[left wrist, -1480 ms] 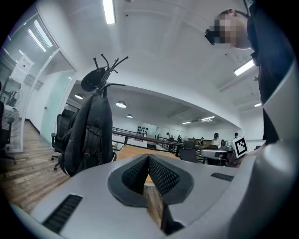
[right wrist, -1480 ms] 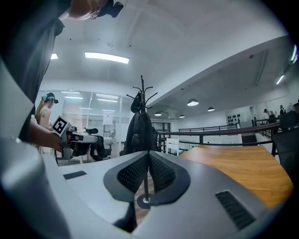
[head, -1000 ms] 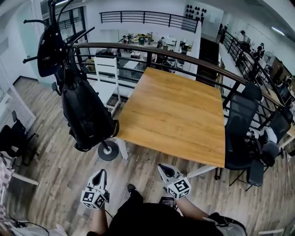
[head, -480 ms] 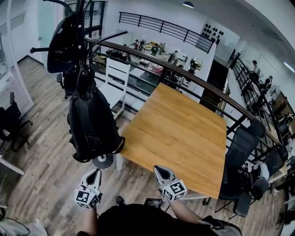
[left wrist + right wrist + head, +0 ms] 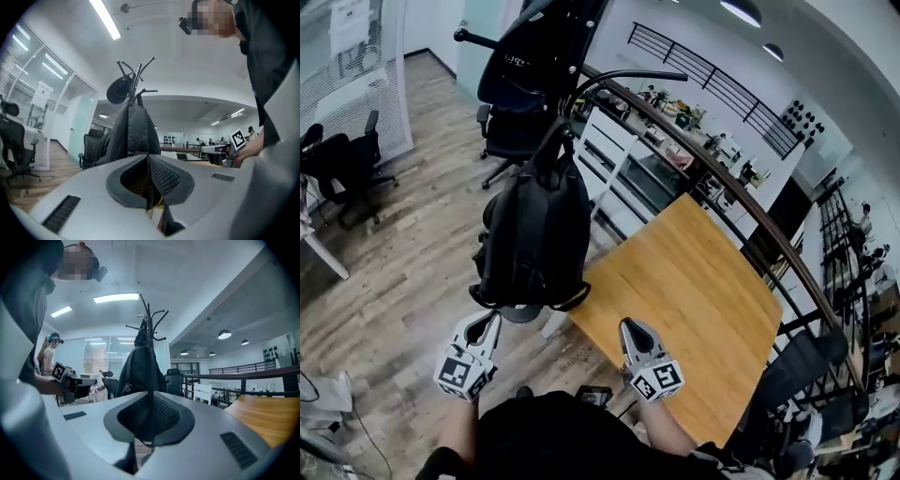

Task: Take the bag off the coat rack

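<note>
A wooden desk (image 5: 694,291) fills the right of the scene, with a dark railing (image 5: 750,211) along its far edge. A black coat rack (image 5: 619,74) stands on the plank floor (image 5: 403,262) just off the desk's left corner, and a black backpack (image 5: 534,234) hangs from it by the top loop, its body against the pole and clear of the floor. Nearest the person, the left gripper (image 5: 486,323) and the right gripper (image 5: 630,328) are held level and apart from each other, both pointing at the backpack without touching it, each with its jaws clenched together on nothing.
</note>
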A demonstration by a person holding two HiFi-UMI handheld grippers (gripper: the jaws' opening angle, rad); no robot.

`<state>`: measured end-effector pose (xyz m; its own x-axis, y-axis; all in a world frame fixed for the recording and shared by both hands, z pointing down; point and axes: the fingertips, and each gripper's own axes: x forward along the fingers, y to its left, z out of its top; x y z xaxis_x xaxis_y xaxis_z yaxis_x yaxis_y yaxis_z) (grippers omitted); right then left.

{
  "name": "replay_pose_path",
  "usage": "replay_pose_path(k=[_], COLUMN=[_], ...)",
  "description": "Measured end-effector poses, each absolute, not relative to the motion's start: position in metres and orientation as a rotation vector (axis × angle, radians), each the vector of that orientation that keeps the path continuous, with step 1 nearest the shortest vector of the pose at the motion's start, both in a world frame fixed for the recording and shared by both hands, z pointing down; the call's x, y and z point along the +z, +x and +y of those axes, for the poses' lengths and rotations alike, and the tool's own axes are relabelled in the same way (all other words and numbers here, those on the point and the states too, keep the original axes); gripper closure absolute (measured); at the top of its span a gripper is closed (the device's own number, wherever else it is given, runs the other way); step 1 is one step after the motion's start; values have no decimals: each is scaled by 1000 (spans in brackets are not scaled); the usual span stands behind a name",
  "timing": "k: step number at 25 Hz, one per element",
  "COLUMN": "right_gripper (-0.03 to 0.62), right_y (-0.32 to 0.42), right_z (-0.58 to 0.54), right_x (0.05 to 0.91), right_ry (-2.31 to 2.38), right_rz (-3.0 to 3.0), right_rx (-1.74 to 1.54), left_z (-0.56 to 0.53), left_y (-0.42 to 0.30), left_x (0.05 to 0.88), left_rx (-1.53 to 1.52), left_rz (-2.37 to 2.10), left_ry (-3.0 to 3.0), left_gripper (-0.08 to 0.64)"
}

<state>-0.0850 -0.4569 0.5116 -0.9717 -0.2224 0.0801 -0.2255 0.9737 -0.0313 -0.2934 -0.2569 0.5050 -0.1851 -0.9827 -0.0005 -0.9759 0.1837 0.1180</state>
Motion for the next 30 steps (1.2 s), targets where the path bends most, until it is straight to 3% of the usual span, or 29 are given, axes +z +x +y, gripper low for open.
replay_pose_path(k=[7,9,12,15,25,30], right_gripper=[549,456,415,308,304,304], right_y=[-136,-154,-183,-212,-271,-293], right_z=[-466,-470,-484,-489,-504,-502], right_x=[505,509,506,505,522,534], right_ry=[138,60,-19,-108,-187,-269], right_rz=[-3088,-3087,-3097,-3100,-3044,-3019], right_rx=[90,116,137,206,145,279], left_z=[-260,-267,-282,-290,-322,-333], left_y=[-329,-339,-350,-362,-404,-410], left_x=[483,483,482,479,519,529], left_rx=[-187,-172,-139,-93,26,61], left_rz=[-2482,-2502,-2522,-2550,-2476,-2414], left_ry=[1845,1815,1784,1761,1692,1731], left_gripper=[541,539,460,456,335,310])
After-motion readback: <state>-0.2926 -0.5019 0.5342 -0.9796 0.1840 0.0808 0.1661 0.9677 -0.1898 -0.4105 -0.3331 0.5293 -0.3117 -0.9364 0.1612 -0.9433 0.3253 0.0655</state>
